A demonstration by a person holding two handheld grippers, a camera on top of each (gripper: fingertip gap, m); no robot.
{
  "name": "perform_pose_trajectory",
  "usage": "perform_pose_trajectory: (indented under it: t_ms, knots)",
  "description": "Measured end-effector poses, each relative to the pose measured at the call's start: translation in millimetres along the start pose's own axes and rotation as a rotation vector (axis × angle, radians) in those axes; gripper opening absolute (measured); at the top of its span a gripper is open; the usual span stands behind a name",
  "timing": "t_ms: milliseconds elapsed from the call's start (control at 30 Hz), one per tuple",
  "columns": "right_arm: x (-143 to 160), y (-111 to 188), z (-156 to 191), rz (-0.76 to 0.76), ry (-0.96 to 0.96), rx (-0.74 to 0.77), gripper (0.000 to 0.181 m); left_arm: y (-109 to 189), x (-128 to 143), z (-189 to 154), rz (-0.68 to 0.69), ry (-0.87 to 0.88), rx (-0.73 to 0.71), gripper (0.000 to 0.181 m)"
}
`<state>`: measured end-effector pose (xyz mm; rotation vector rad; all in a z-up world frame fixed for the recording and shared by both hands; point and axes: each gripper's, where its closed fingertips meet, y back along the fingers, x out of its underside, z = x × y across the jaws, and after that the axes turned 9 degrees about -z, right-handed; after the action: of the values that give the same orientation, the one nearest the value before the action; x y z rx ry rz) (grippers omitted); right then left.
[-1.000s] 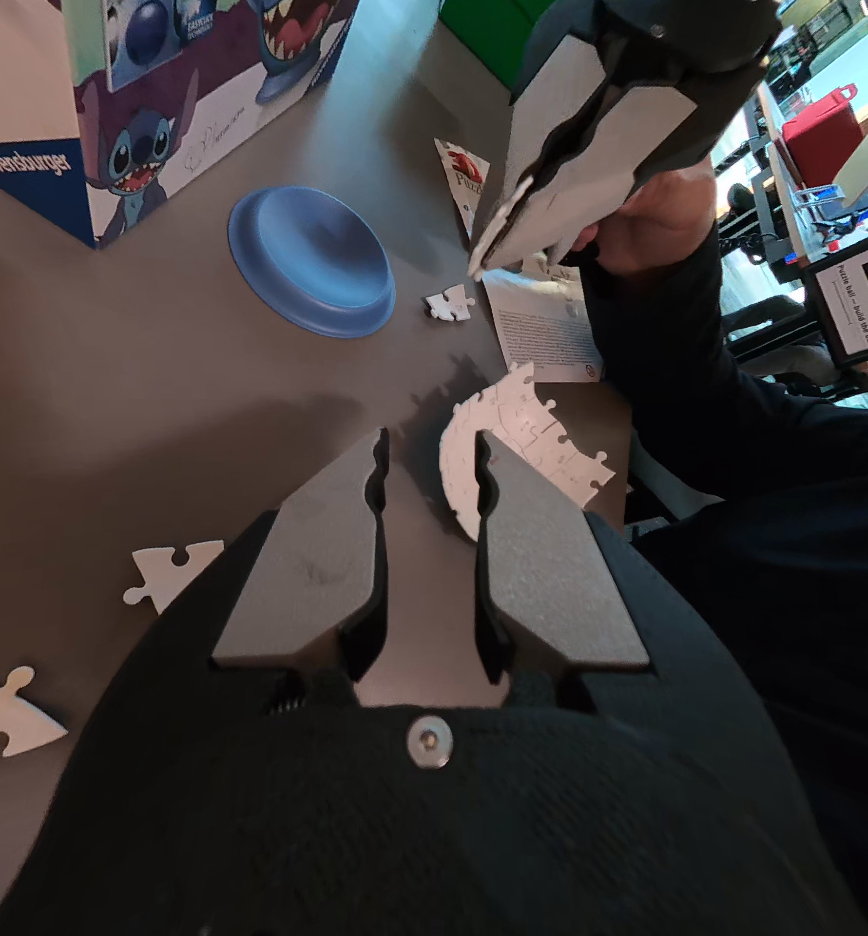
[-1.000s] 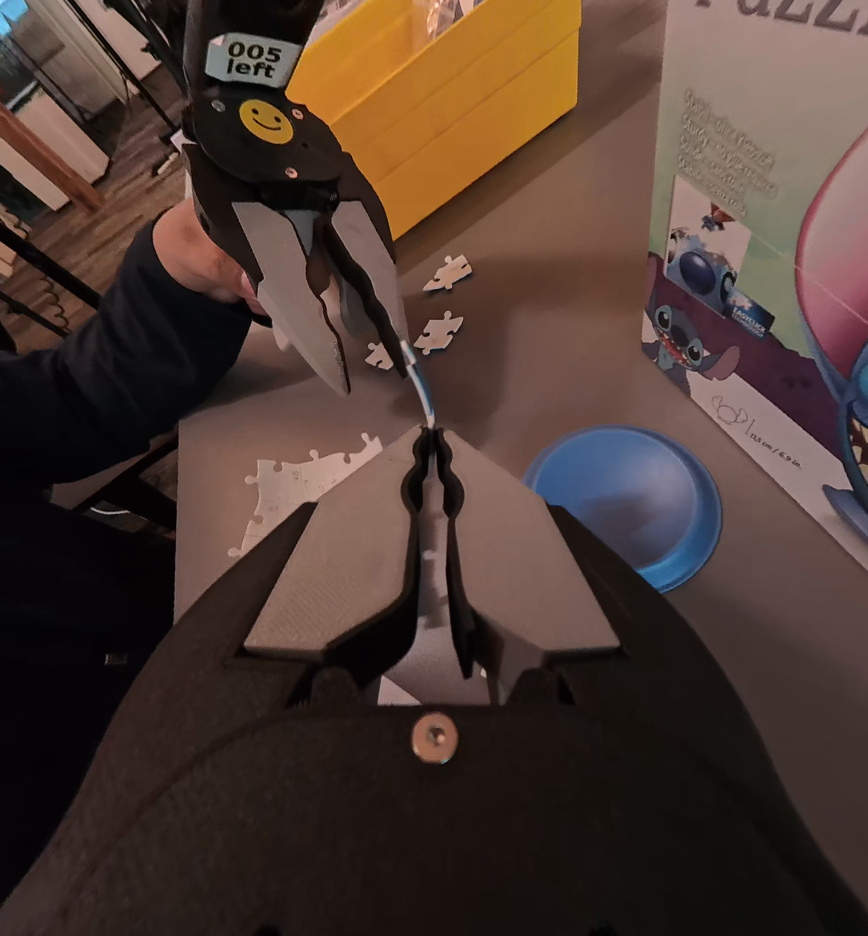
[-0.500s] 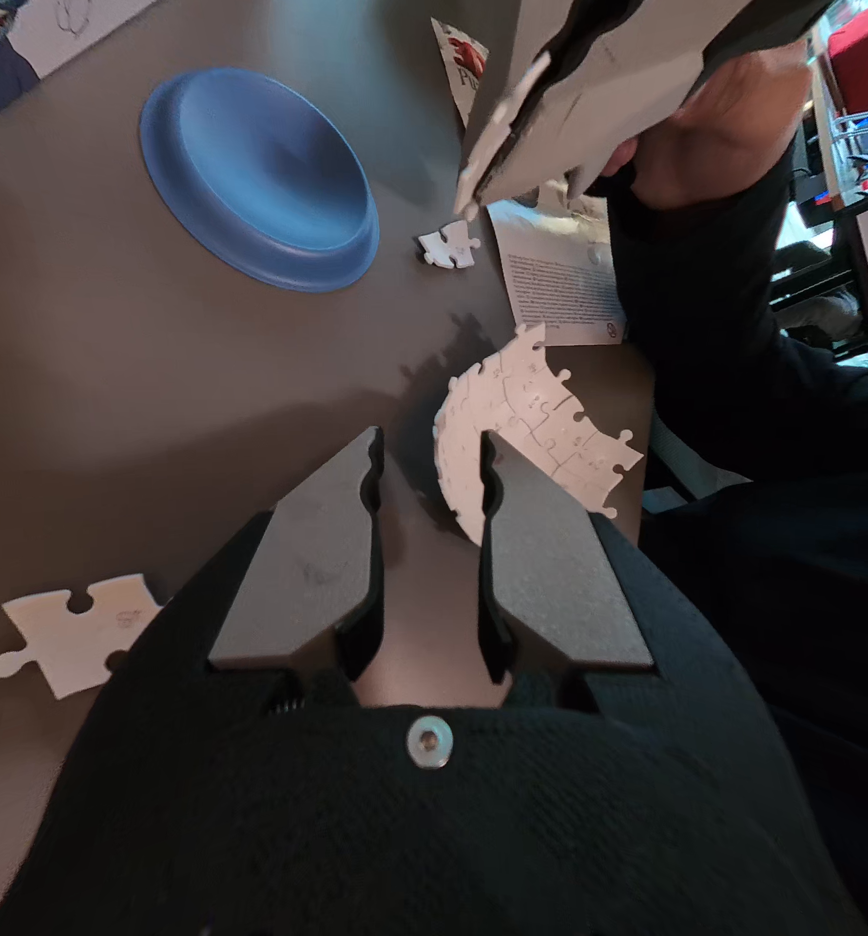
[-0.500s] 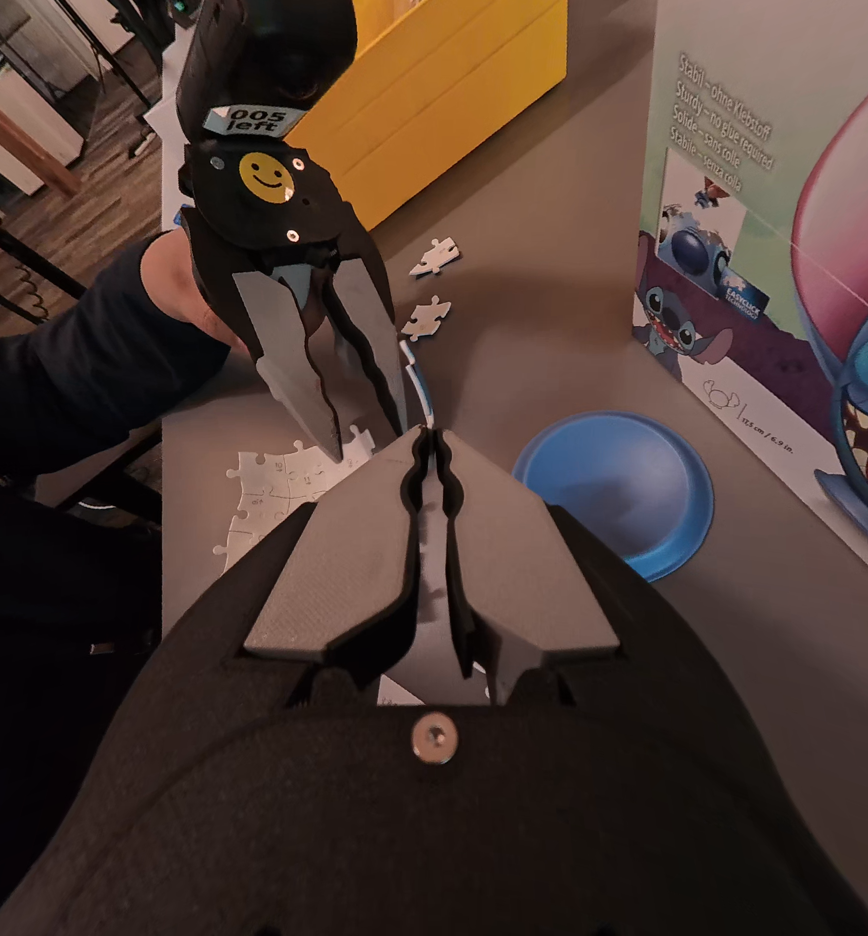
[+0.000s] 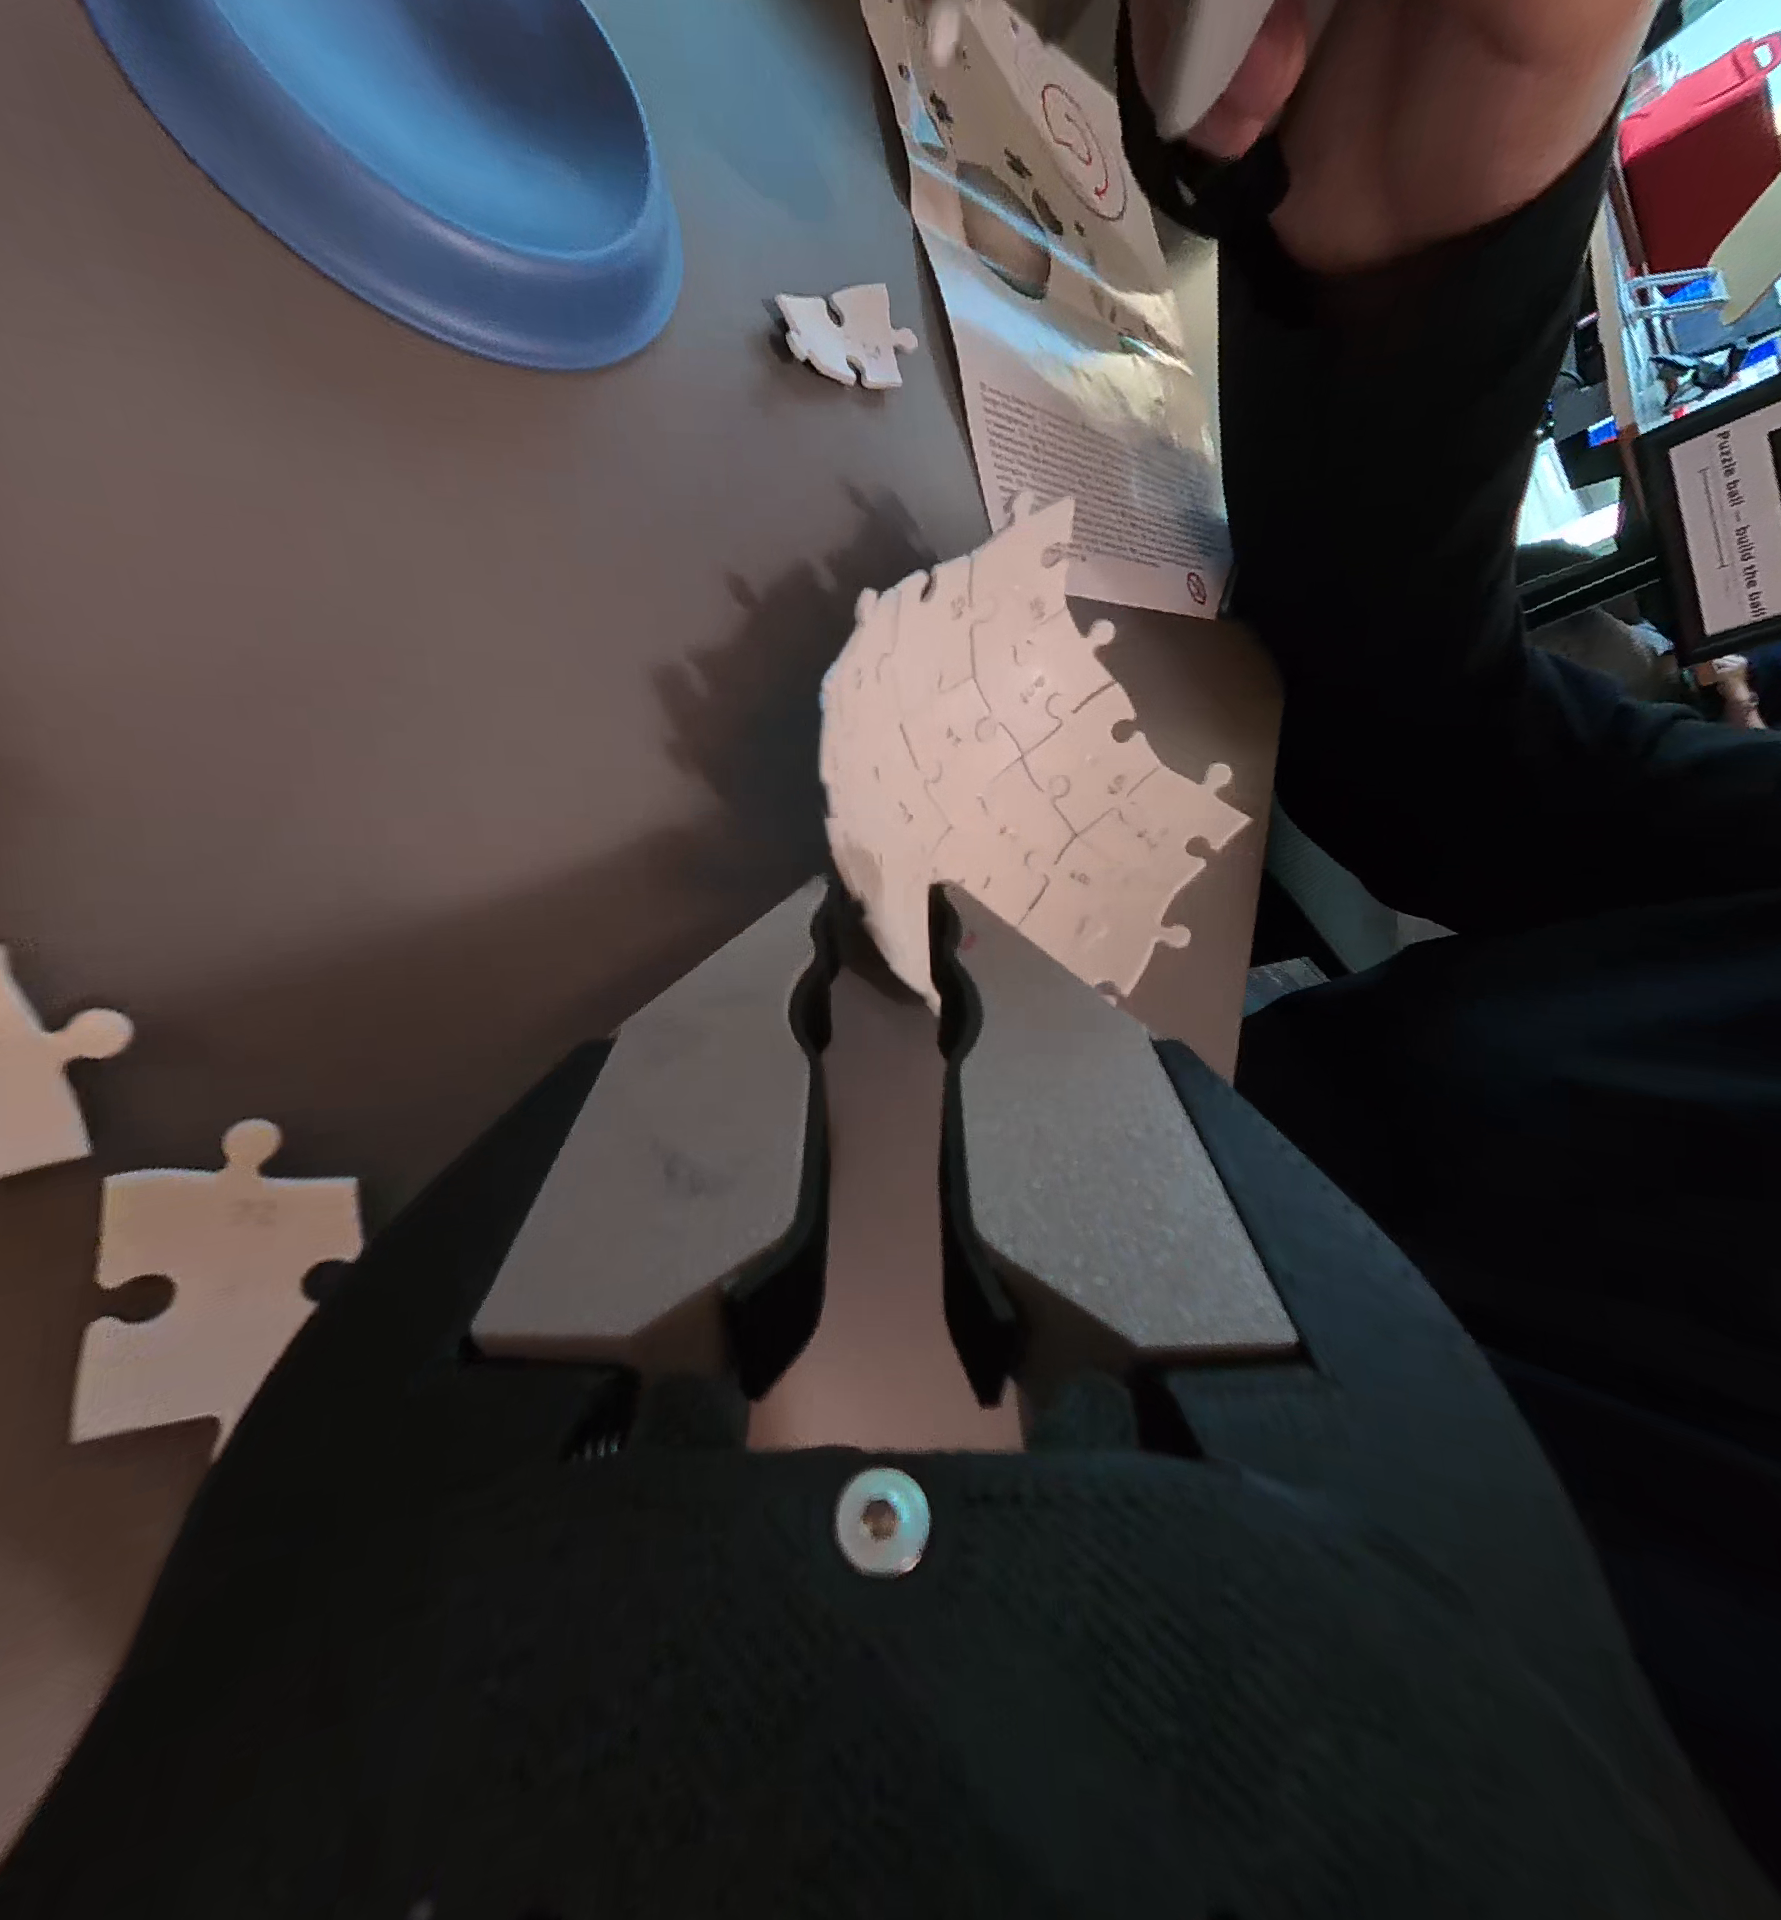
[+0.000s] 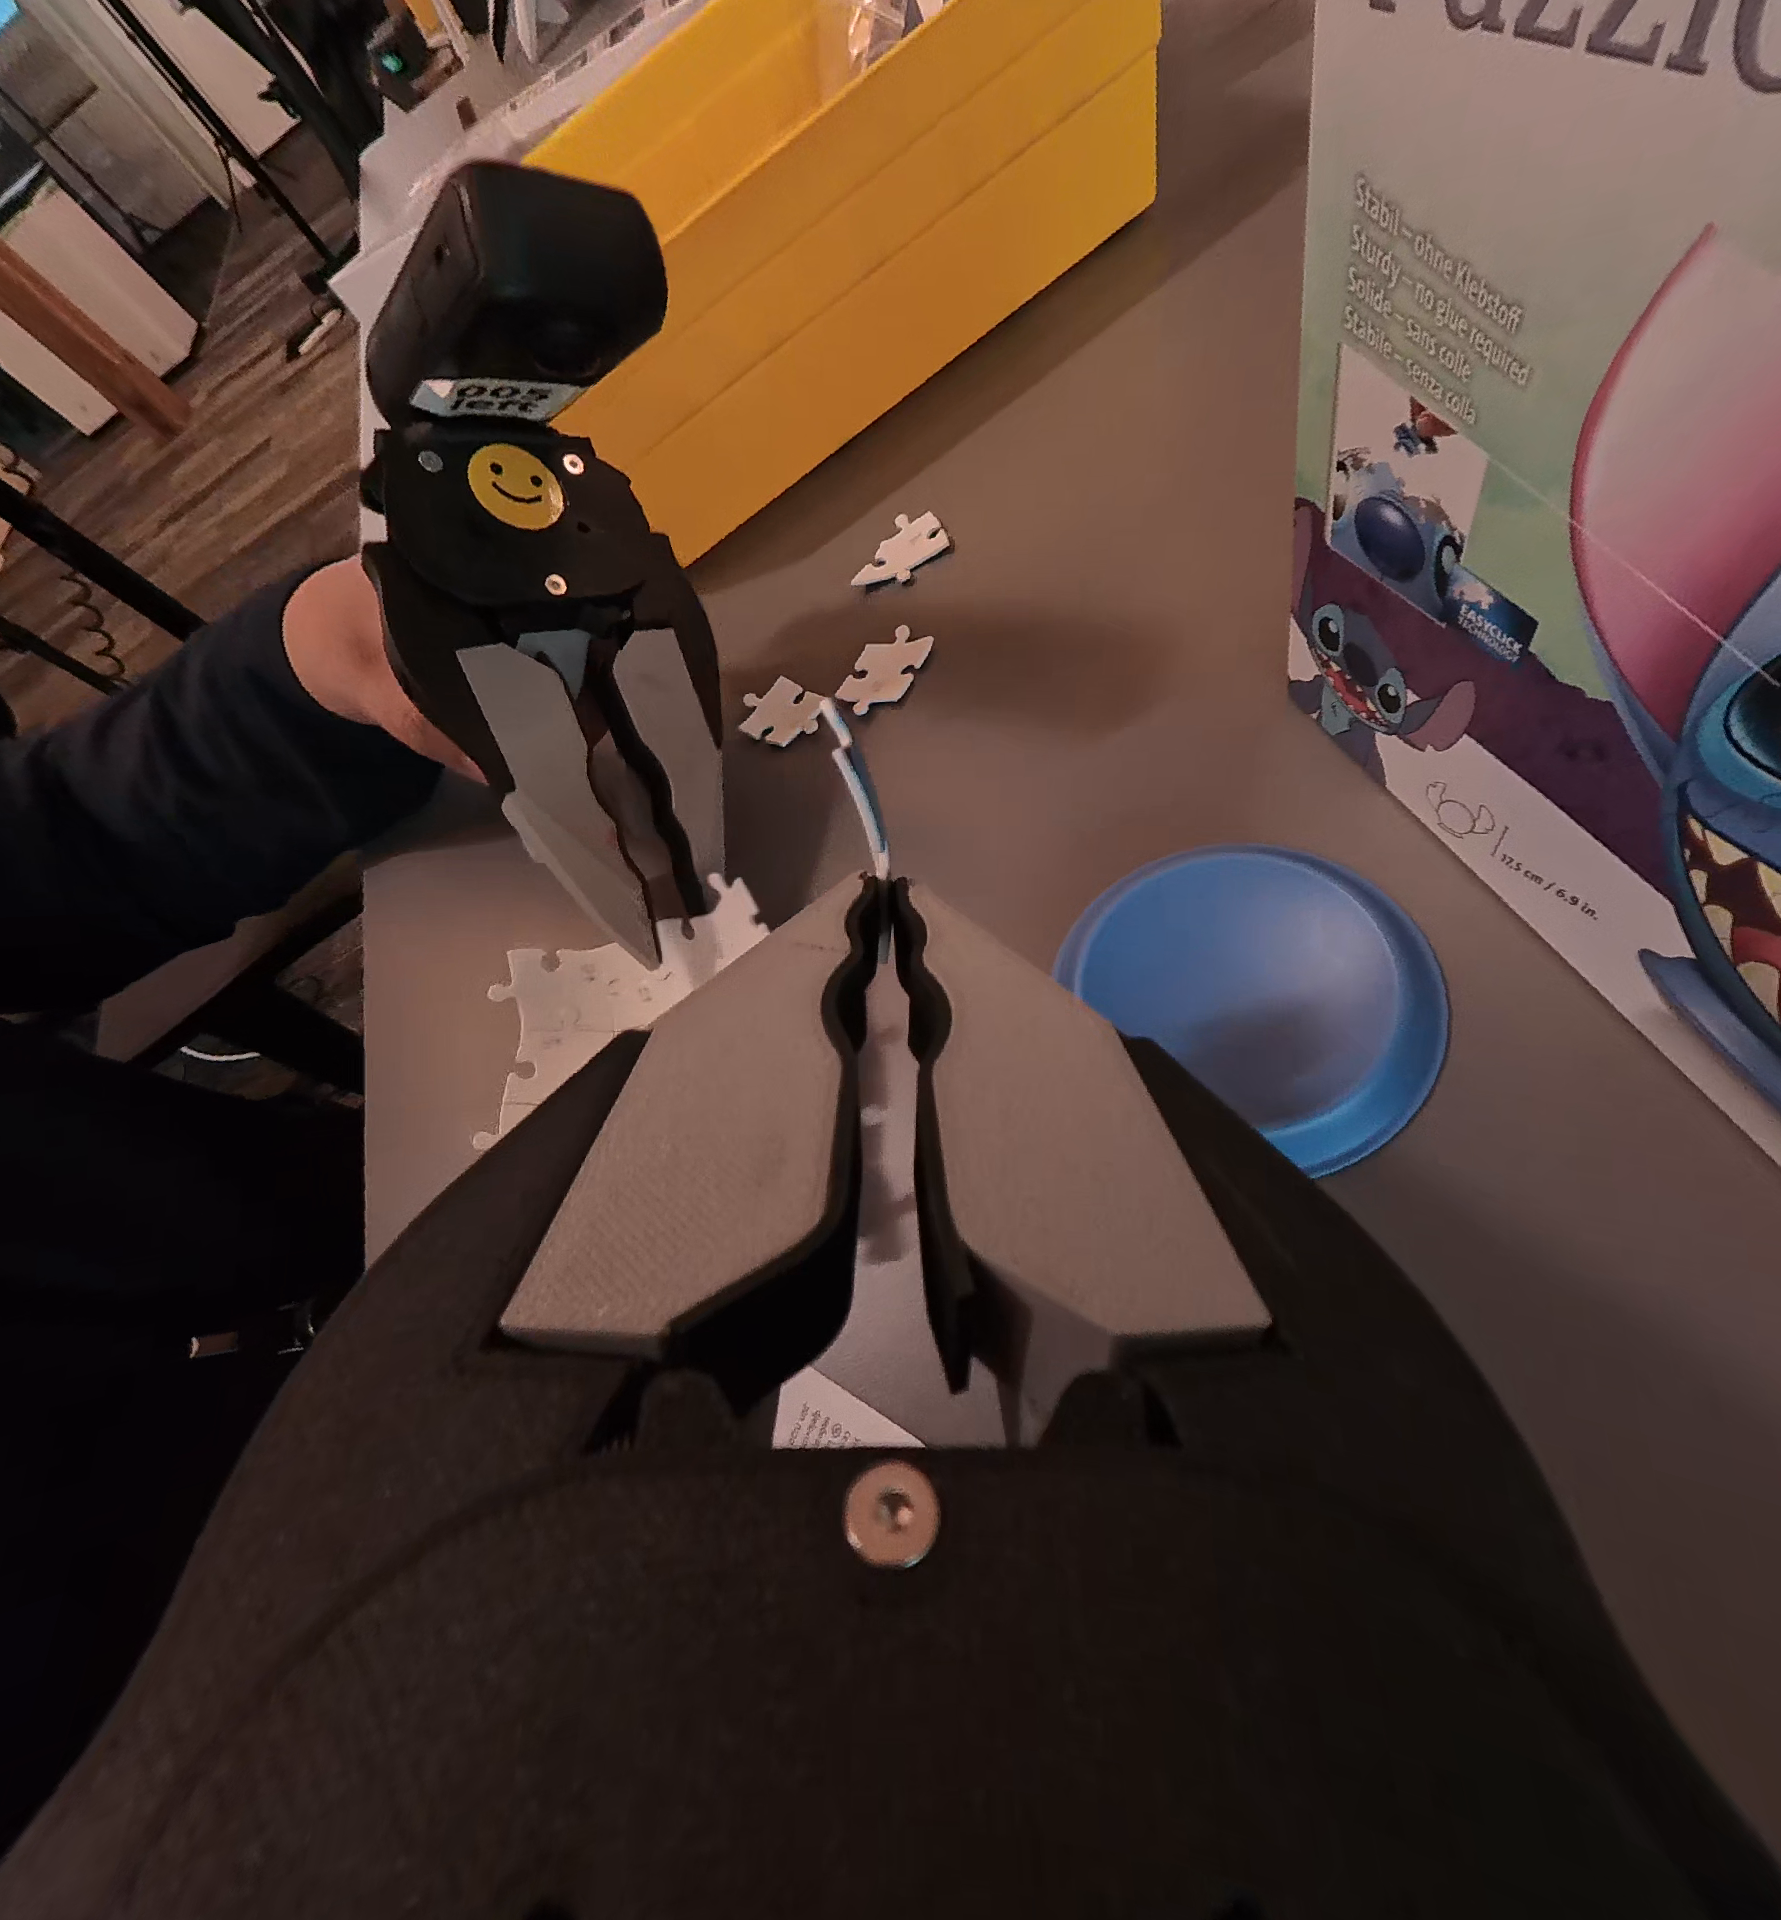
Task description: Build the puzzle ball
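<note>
Grey bench point(image 5: 294, 727) in a workshop: beside the blue stand point(image 6: 1250, 997), a curved section of joined puzzle pieces point(image 5: 1011, 769) lies between the parted, empty jaws of the left gripper point(image 5: 881, 904). The right gripper point(image 6: 884, 883) is clenched on one curved piece point(image 6: 860, 790). Loose pieces point(image 6: 886, 665) lie beyond; most of the ball appears unbuilt.

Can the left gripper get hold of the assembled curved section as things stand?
Probably yes: the left gripper is open, its tips straddling the near edge of the assembled curved section, with nothing between them.
</note>
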<state>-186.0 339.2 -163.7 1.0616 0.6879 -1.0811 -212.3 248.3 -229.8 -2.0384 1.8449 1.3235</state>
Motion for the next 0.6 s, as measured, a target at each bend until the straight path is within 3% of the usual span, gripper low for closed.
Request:
perform_pose_trajectory:
  t_ms: [267, 600]
  knots:
    - [1, 3, 4, 0.005, -0.021, -0.028, 0.000, -4, 13, -11, 0.001, 0.038, 0.010, 0.016]
    - [29, 2, 15, 0.162, -0.073, -0.108, 0.000, -2, 20, -24, -0.050, 0.074, 0.027, 0.019]
